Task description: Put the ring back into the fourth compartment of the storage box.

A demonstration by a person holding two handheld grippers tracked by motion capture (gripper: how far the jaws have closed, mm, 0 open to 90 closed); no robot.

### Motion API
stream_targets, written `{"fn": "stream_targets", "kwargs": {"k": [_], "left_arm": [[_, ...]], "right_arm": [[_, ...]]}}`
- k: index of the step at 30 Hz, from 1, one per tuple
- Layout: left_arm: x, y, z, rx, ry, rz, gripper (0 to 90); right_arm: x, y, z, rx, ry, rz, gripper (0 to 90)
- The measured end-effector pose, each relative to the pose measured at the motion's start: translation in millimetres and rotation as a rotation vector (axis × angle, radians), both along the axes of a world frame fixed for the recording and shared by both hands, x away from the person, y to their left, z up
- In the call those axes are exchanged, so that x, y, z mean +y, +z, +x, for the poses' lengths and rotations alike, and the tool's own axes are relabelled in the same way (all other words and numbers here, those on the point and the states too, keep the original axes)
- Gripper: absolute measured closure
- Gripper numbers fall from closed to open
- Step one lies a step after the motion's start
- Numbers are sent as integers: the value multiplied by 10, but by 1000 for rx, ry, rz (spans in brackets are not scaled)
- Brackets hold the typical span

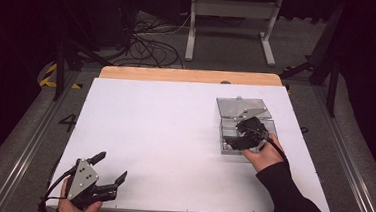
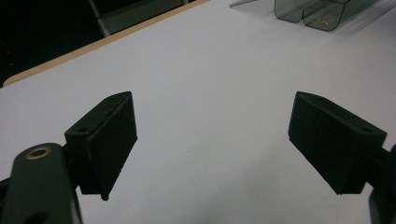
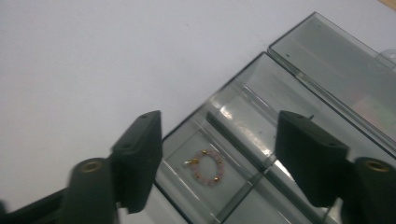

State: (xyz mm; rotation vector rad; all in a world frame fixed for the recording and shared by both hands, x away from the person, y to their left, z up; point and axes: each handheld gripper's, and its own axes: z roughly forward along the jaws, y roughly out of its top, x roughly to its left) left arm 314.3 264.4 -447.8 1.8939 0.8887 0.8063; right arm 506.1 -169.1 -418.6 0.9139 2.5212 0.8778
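Pink bead ring flat in clear box, no long axis

- Clear box sits at the far right of the worktop; its open lid lies flat just behind it, no upright wall there.
- Right gripper over the box, jaws apart above a compartment; dividers wall it in, small bead ring lies on its floor.
- Left of the box: bare worktop.
- Left gripper well apart from the box at the near left corner, jaws wide.
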Motion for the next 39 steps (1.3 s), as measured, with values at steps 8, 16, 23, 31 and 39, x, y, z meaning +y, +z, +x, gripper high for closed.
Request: {"fn": "stream_targets", "kwargs": {"k": [8, 16, 23, 31, 39], "left_arm": [[-6, -6, 7, 4, -4, -3, 162], [-4, 0, 1, 1, -2, -3, 162], [-4, 2, -1, 2, -2, -4, 162], [-1, 3, -2, 2, -3, -8, 162], [-3, 4, -5, 1, -2, -8, 161]], "right_arm": [[-48, 185, -130, -35, 57, 92, 141], [-51, 302, -290, -104, 119, 142, 42], [-71, 366, -388, -128, 148, 169, 27], [-98, 404, -502, -159, 184, 186, 13], [-174, 444, -623, -185, 213, 222, 8]]}}
